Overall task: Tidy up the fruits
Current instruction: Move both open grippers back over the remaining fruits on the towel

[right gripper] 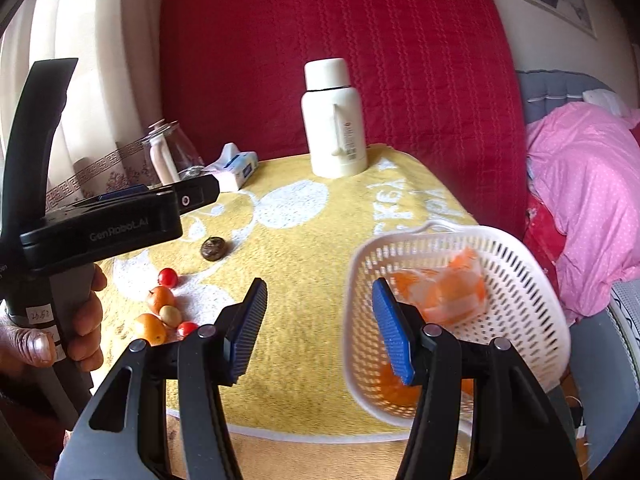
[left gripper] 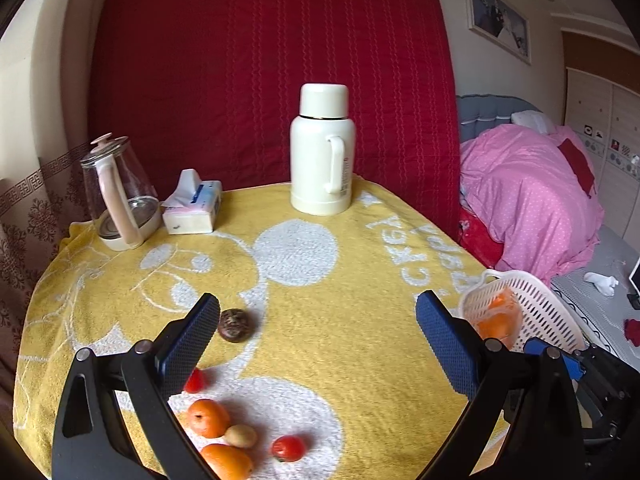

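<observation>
Reaching over the yellow towel (left gripper: pixel 340 280), the left gripper (left gripper: pixel 316 308) has its jaws spread as wide as they go, with nothing between them. That looks like readiness for a pick. A person's hand (right gripper: pixel 84 320) grips its handle.

Well to the near left of the cream thermos flask (left gripper: pixel 322 152) lies the loose fruit: a mandarin (left gripper: pixel 208 418), a small yellowish fruit (left gripper: pixel 240 436) touching it, a larger orange (left gripper: pixel 228 460) and two cherry tomatoes (left gripper: pixel 288 448). They are clustered on the cloth, apparently waiting to be sorted.

The right gripper (right gripper: pixel 320 292) stands about half open and pinches nothing. One pad sits inside the rim of the white plastic basket (left gripper: pixel 548 312); the other is outside and clear of it. The basket, well to the near right of the flask, is tipped with its mouth towards the fruit, probably to receive it. I cannot tell whether the inner finger props it up. It already holds orange fruit in a clear bag (right gripper: pixel 440 296).

A dark wrinkled fruit (left gripper: pixel 235 325) lies alone, between the cluster and the flask.

Left of the flask, at the towel's far edge, a tissue box (left gripper: pixel 192 208) and a glass kettle (left gripper: pixel 120 196) stand out of the way.
</observation>
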Demonstrator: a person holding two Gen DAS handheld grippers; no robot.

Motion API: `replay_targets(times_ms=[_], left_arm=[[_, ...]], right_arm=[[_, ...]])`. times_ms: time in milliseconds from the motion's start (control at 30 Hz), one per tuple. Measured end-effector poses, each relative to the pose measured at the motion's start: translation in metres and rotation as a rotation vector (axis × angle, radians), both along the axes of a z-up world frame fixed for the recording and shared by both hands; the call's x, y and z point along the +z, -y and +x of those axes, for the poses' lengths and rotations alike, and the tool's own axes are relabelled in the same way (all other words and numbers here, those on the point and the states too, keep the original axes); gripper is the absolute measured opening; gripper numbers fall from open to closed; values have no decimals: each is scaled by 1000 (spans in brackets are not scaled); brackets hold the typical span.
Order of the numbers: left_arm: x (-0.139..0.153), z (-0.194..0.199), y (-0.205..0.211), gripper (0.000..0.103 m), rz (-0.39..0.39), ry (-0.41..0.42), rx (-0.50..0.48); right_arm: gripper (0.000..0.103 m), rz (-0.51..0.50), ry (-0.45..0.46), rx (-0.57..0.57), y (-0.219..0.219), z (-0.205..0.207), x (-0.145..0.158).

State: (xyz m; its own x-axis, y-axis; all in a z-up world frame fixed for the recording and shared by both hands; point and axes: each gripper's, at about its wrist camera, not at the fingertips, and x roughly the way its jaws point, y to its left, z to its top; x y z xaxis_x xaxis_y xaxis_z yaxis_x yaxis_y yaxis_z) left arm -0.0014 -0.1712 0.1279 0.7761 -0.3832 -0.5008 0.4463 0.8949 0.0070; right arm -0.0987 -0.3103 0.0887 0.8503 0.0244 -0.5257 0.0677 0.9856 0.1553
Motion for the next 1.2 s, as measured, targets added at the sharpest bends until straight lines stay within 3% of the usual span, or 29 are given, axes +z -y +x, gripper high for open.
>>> replay_targets(times_ms=[400,933,1200], left_arm=[[-9,8,-41,98,7,-8,71],[-17,17,-69,98,2,-22,107],[-29,33,-106,98,-90,-108,101]], right_arm=[[56,-21,-56,106,-49,22,-12],[56,43,-136,175,-69,44,-32],[56,65,-173,217,-81,56,-42]])
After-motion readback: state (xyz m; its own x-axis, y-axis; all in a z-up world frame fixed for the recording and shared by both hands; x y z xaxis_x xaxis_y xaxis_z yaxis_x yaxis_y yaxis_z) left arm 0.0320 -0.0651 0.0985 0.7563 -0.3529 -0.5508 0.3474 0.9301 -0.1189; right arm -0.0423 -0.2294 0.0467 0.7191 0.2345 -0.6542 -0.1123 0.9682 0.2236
